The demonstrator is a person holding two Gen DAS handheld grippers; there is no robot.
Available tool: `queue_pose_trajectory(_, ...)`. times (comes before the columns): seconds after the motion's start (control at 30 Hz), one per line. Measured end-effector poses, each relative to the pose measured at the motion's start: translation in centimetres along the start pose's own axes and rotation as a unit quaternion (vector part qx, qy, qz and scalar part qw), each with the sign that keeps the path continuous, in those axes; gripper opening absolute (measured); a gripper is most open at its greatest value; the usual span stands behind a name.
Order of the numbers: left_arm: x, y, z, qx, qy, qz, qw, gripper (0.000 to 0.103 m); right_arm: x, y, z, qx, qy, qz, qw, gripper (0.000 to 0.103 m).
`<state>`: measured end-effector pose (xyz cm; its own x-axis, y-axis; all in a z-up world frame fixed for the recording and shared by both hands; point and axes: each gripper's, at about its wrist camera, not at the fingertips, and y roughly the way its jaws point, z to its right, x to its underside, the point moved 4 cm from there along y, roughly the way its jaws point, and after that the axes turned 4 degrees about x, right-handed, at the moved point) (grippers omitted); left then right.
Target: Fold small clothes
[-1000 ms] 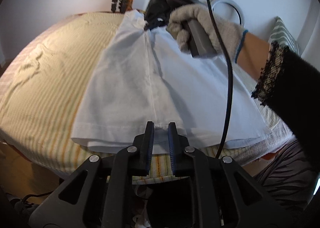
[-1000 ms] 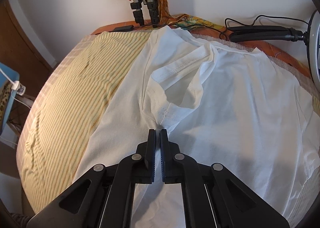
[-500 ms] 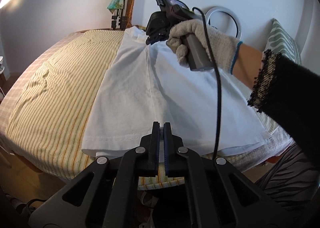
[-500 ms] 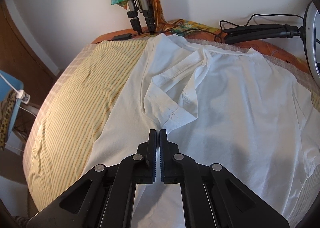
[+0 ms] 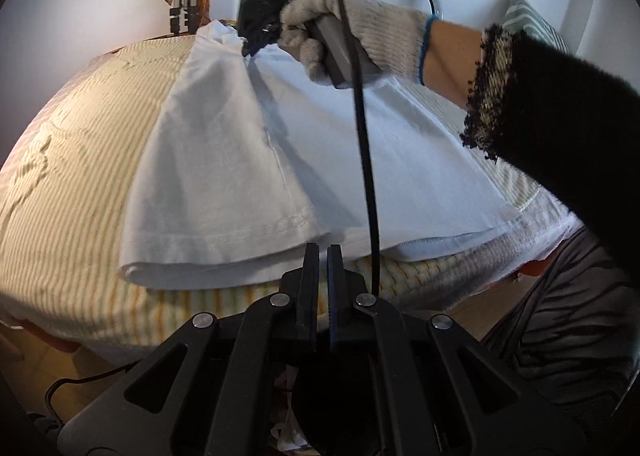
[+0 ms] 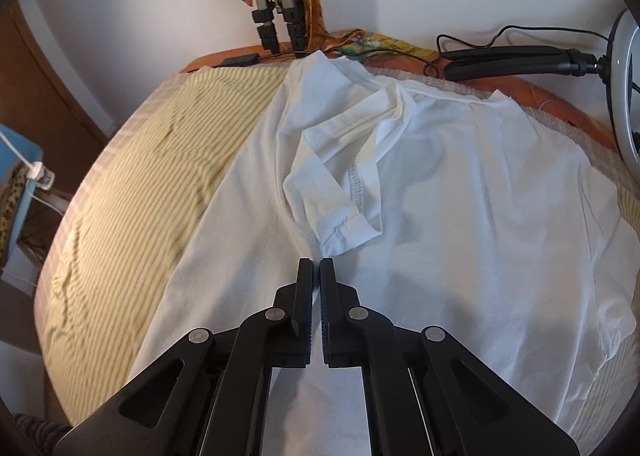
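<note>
Left wrist view: the left tool was pinched on the near hem of the white shirt, which lay on the striped bed (gloved right hand at the far end). Right wrist view: the right tool was pressed together on the shirt's fabric just below the folded sleeve.

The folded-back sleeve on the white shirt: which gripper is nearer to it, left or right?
Right. The right gripper sits just below the sleeve, at its cuff corner. The left gripper is at the shirt's bottom hem, the far end from the sleeve.
</note>
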<state>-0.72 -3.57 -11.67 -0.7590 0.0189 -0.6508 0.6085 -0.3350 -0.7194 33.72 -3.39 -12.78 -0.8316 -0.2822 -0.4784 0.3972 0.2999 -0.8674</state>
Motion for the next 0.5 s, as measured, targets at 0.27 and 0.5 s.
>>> queue_pose_trajectory(0.27,-0.4,-6.3,-7.0,-0.037,-0.073,0.062,0.9947,0.042,2.9,-4.7,0.9,-0.024,0.015,-0.001,1.000,0.016)
queue_pose_trajectory(0.5,-1.7,-3.8,-13.7,0.048,-0.209,0.019,0.9765,0.042,12.2,-10.3,0.2,-0.138,0.046,-0.050,0.988,0.029)
